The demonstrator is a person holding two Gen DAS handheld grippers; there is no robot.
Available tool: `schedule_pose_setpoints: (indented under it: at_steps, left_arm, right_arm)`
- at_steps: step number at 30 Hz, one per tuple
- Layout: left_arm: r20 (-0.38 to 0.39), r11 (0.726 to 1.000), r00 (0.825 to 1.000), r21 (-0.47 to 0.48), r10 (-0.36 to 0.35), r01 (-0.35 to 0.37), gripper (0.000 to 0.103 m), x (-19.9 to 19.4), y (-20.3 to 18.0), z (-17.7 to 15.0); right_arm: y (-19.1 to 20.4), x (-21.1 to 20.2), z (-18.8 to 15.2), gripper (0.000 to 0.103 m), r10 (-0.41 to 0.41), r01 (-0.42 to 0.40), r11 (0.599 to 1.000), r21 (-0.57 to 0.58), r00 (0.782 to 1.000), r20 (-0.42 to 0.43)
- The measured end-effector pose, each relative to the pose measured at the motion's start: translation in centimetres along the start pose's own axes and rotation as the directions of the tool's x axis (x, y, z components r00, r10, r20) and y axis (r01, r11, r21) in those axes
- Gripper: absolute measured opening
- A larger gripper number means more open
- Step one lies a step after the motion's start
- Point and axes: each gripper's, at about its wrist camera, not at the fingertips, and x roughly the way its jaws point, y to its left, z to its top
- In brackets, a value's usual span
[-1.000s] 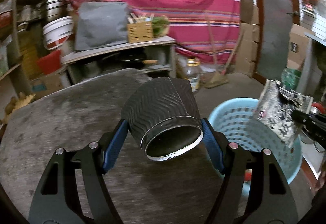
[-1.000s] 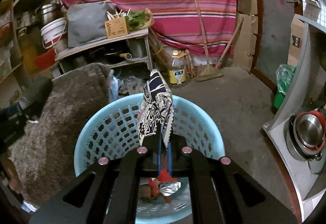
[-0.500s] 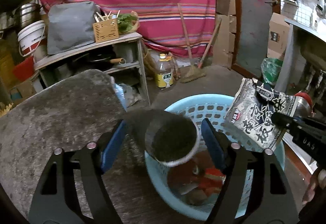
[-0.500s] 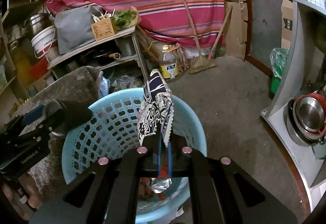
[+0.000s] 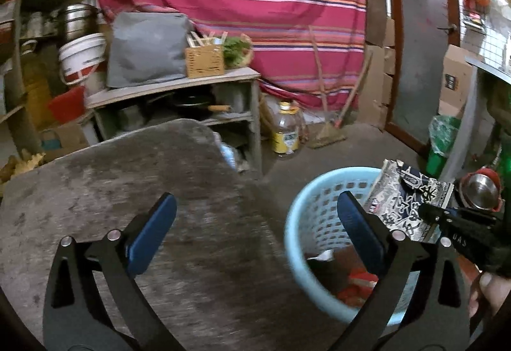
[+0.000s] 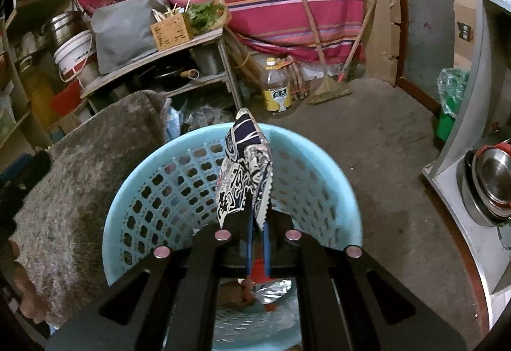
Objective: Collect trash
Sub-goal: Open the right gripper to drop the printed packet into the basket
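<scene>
We note right gripper (image 6: 257,247) clenched on printed wrapper (image 6: 246,172), frame centre, upright above blue basket (image 6: 319,159); drop probably straight down. Left gripper (image 5: 255,232) opening, empty.

Wrapper (image 6: 244,172) in claw (image 6: 257,223) over basket (image 6: 319,165)
</scene>
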Motion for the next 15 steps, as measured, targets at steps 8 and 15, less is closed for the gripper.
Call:
schedule_pose_setpoints:
  at_steps: [8, 15]
  left_arm:
    - [0.024, 0.997, 0.997, -0.036, 0.072, -0.071, 0.098, -3.4, 5.4, -1.1]
    - [0.049, 0.991, 0.991, -0.062, 0.122, -0.119, 0.098, -6.8, 9.6, -2.6]
  right_arm:
    - [1.7, 1.4, -0.3, 0.082, -0.061, 0.061, 0.998, -0.008, 0.998, -0.007]
    - [4.1, 0.0, -0.9, 0.091, -0.117, 0.119, 0.991, -0.066, 0.992, 0.037]
